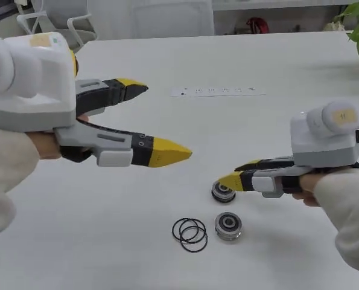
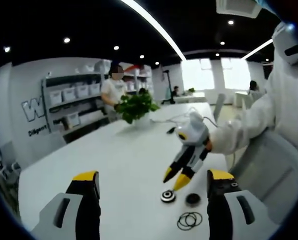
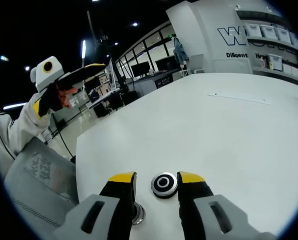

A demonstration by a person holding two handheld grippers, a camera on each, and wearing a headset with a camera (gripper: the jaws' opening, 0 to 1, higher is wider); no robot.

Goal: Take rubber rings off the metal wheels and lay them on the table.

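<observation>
Bracketing wheel point(image 3: 164, 184), perhaps touching: right tongs point(image 3: 157, 180)

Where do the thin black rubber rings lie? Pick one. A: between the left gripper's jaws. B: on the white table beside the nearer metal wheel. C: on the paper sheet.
B: the black rubber rings lie flat on the white table beside the nearer metal wheel.

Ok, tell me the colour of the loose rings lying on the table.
Black. The rubber rings show best in the head view, overlapping on the white table.
</observation>
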